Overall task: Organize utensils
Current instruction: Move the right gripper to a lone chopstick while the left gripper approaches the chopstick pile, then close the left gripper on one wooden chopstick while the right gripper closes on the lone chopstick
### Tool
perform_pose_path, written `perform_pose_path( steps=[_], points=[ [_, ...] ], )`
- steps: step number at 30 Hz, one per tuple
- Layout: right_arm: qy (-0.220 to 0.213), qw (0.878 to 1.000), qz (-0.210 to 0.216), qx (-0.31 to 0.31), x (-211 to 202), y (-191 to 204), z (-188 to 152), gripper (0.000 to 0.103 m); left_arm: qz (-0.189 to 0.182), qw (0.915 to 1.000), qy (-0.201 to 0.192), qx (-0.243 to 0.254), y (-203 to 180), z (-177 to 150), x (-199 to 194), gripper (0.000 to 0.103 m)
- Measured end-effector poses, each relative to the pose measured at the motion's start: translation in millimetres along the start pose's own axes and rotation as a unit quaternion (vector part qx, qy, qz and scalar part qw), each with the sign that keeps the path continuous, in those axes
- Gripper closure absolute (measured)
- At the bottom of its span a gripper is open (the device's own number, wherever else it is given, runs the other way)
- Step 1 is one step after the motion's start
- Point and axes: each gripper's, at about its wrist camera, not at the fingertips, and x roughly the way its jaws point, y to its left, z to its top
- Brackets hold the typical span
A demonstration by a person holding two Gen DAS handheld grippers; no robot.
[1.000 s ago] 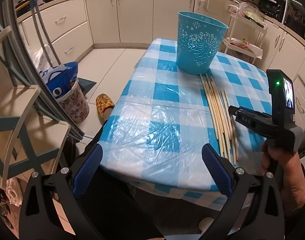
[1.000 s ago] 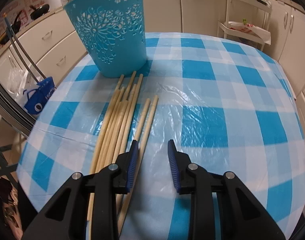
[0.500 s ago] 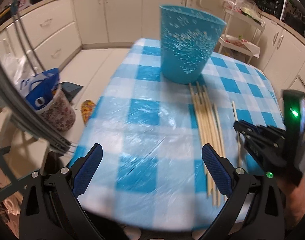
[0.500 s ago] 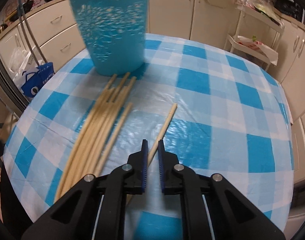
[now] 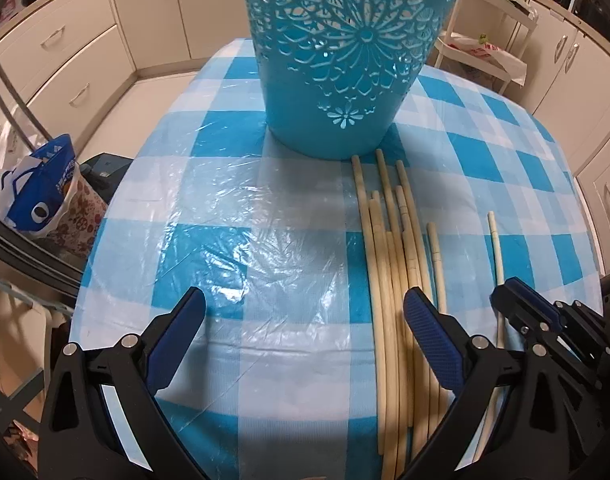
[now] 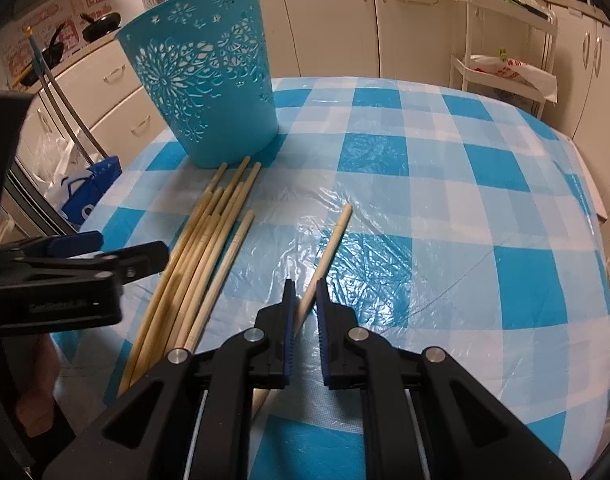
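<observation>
A teal cut-out bin [image 5: 345,52] stands upright on the blue checked table; it also shows in the right wrist view [image 6: 209,92]. Several pale wooden chopsticks [image 5: 393,264] lie in a bundle in front of it, also seen in the right wrist view [image 6: 201,248]. My right gripper [image 6: 305,304] is shut on a single chopstick [image 6: 331,236] pulled to the right of the bundle; it shows in the left wrist view [image 5: 497,256]. My left gripper [image 5: 305,320] is open and empty, low over the table, its right finger above the bundle.
The table [image 6: 445,184] drops off at its near and left edges. A blue bag in a patterned bin [image 5: 45,200] stands on the floor at left. Cabinets [image 5: 65,48] line the back. A white shelf cart [image 6: 505,52] stands at back right.
My right gripper closed on one chopstick and drew it right, away from the bundle. My left gripper moved forward over the table toward the bin and stayed open.
</observation>
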Motion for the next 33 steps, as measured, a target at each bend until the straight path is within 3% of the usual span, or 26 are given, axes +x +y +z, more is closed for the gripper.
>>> perform_pose_path(
  steps=[3,8,12,16,17,29,33],
  points=[
    [-0.001,1.000,0.007,0.006,-0.8,-1.7,-0.4,0.092,0.003,0.9998,0.018,0.001,1.4,0.6,10.1,0.007],
    [-0.001,1.000,0.017,0.015,-0.9,-4.7,-0.1,0.092,0.009,0.9999,0.007,-0.004,7.4,-3.1,8.6,0.007],
    [-0.001,1.000,0.020,0.017,-1.4,-5.8,-0.3,0.092,0.023,0.9993,0.015,0.023,3.6,-4.6,10.3,0.007],
    [-0.002,1.000,0.022,0.020,-1.6,-6.9,-0.5,0.092,0.028,0.9996,0.001,0.011,7.4,-3.2,6.7,0.021],
    [-0.002,1.000,0.023,0.020,-1.6,-7.1,-0.4,0.092,0.023,0.9997,-0.003,0.004,9.7,-0.6,5.5,0.025],
    [-0.002,0.999,0.030,0.026,-1.3,-10.1,-0.1,0.092,0.014,0.9999,-0.008,-0.003,6.1,43.1,24.6,0.026],
    [-0.002,0.999,0.034,0.029,-1.8,-10.9,-0.2,0.092,0.026,0.9996,-0.007,0.000,-0.5,56.7,35.1,0.033]
  ],
)
